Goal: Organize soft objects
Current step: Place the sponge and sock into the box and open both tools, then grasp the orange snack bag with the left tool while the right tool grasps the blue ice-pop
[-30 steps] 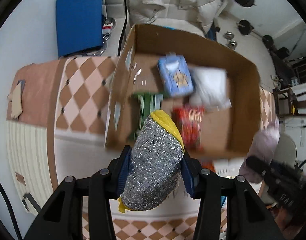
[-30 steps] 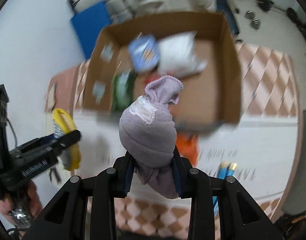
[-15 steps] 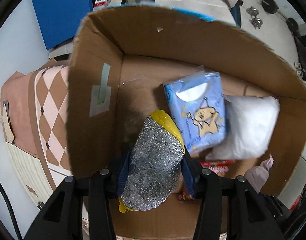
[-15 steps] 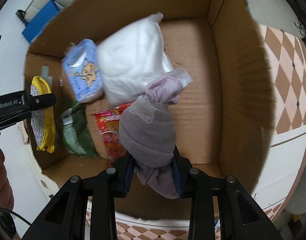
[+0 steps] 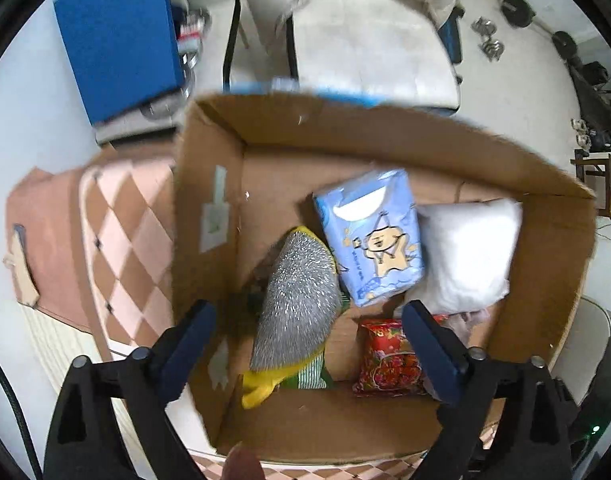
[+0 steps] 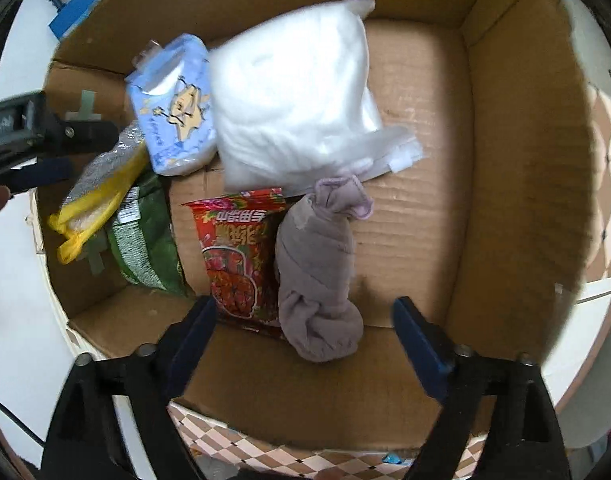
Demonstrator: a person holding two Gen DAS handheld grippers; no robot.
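The cardboard box (image 5: 385, 136) sat on a checkered worktop (image 5: 121, 240) beside a blue panel (image 5: 117, 36), with left gripper (image 5: 307, 340) and right gripper (image 6: 305, 332) both spread apart, holding nothing.

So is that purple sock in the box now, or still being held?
In the box. The purple sock lies on the cardboard box floor; the right hand-held gripper is open.

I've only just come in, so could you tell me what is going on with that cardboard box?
A person with a gripper in each hand is filling the cardboard box with soft things. Both grippers are open over it. The silver and yellow scouring pad lies below the left gripper, partly on a green packet. The rolled grey sock lies below the right gripper, beside a red packet.
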